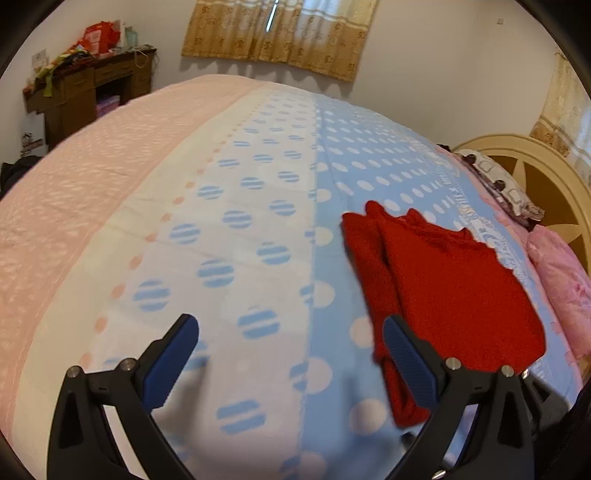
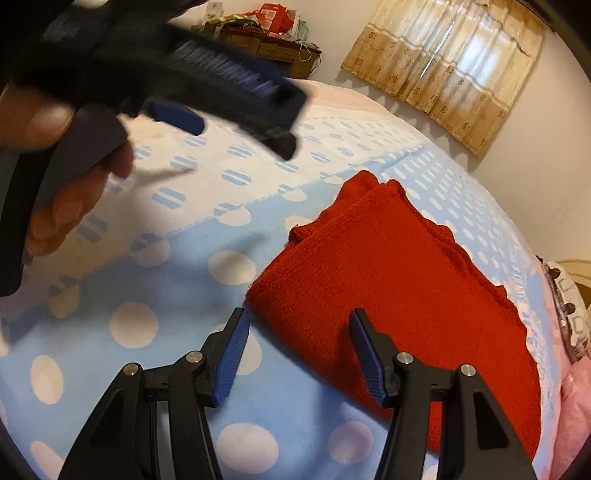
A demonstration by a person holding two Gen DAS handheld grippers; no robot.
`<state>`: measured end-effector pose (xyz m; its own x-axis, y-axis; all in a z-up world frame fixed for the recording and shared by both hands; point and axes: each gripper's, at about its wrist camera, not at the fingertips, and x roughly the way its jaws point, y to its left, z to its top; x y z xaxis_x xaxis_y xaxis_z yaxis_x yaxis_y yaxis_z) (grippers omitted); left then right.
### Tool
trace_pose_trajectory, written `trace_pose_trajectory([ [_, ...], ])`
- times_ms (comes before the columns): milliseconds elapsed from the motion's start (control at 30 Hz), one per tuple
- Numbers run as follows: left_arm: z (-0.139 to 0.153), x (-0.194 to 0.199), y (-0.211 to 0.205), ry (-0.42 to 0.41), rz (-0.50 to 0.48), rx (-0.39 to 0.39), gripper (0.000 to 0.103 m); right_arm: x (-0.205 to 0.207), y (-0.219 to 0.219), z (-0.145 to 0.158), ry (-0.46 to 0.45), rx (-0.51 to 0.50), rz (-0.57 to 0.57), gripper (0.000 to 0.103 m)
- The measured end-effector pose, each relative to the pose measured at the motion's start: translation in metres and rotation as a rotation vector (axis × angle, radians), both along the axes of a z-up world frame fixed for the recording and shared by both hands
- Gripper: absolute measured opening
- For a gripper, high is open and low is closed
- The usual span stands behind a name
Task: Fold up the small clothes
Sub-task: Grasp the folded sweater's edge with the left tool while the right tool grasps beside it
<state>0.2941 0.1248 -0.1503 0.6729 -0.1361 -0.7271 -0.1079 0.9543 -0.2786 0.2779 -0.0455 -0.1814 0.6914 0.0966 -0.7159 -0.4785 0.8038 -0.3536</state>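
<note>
A red knitted garment lies folded into a flat stack on the blue dotted part of the bedspread. It also shows in the right wrist view. My left gripper is open and empty, hovering over the bedspread just left of the garment. It appears blurred at the upper left of the right wrist view, held by a hand. My right gripper is open and empty, its jaws wide apart above the garment's near left corner.
The bedspread has pink, white and blue dotted bands. A pink pillow and a cream headboard are at the right. A cluttered wooden desk stands by the far wall, with curtains behind.
</note>
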Motion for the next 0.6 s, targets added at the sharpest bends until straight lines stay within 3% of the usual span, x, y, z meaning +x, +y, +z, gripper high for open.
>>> trace_pose_trajectory([
  [133, -0.006, 0.023, -0.009, 0.017, -0.046, -0.101, 0.102, 0.001, 0.000, -0.005, -0.011, -0.016, -0.011, 0.057],
  [600, -0.021, 0.087, -0.052, 0.050, -0.120, -0.072, 0.101, -0.005, 0.001, -0.010, -0.051, -0.038, -0.013, 0.057],
])
